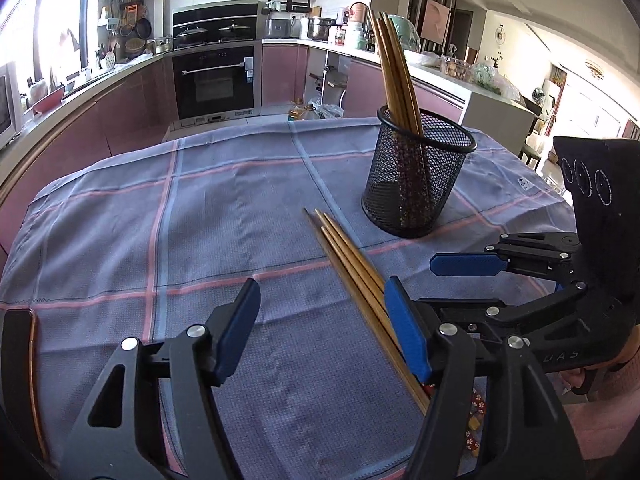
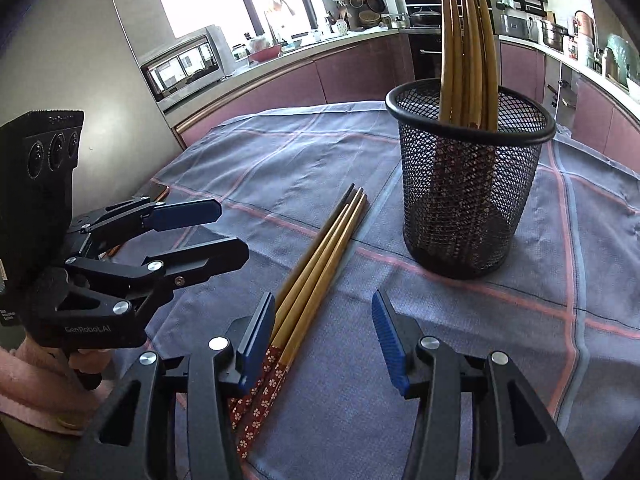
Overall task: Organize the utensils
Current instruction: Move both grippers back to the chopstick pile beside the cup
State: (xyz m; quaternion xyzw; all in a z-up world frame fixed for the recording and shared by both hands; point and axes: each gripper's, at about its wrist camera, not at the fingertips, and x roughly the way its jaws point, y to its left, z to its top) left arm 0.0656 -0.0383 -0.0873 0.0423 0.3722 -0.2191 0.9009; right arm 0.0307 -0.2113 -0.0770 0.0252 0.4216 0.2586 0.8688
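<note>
Surface (image 1: pixel 120 216): covered by your blue-grey checked cloth (image 2: pixel 520 340) with pink lines.

Mesh cup (image 1: pixel 416 176): black, upright on the cloth, holding several wooden chopsticks (image 1: pixel 394 68) that stand tips up and lean on its rim.

Loose chopsticks (image 2: pixel 316 268): a small bundle lying flat on the cloth near the cup, apart from it; patterned red ends (white flower print) point toward you, plain tips toward the cup.

Your left gripper (image 1: pixel 320 332): fingers apart, nothing between them; the right-side finger (image 1: pixel 406 328) sits just beside the bundle, and you cannot tell whether it touches.

Your right gripper (image 2: pixel 324 340): fingers apart, empty; the left-side finger (image 2: pixel 258 340) sits over the bundle's patterned end, contact unclear.

A hand in a pink sleeve (image 2: pixel 24 384) holds the left gripper.
</note>
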